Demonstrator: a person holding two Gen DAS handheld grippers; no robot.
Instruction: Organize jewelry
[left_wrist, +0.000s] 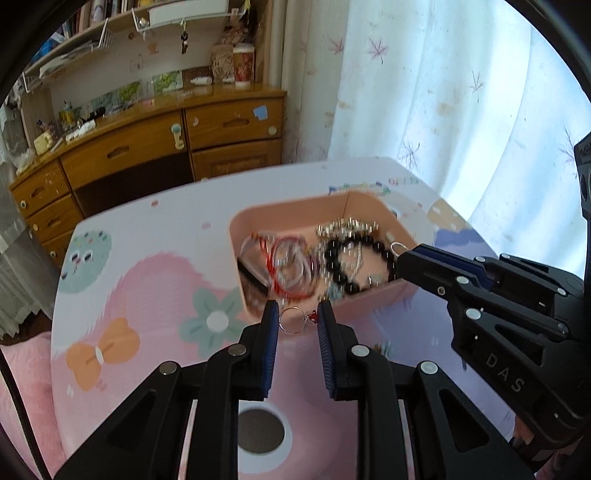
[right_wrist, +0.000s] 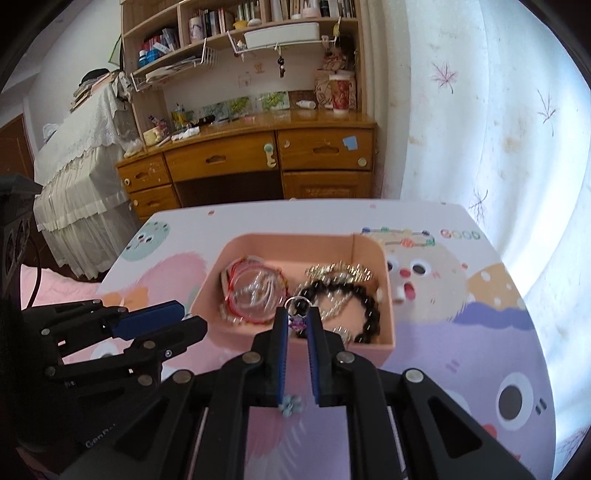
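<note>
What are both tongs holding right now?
Left tongs: closed on a silver ring with red charm.
Right tongs: closed on a silver ring with purple charm.

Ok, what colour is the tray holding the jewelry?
Pale pink tray, clearest in the right wrist view.

Jewelry in the pink tray is motion-blurred, pieces tangled, hard to separate. Right gripper fingers hide most of its ring's charm.
</note>
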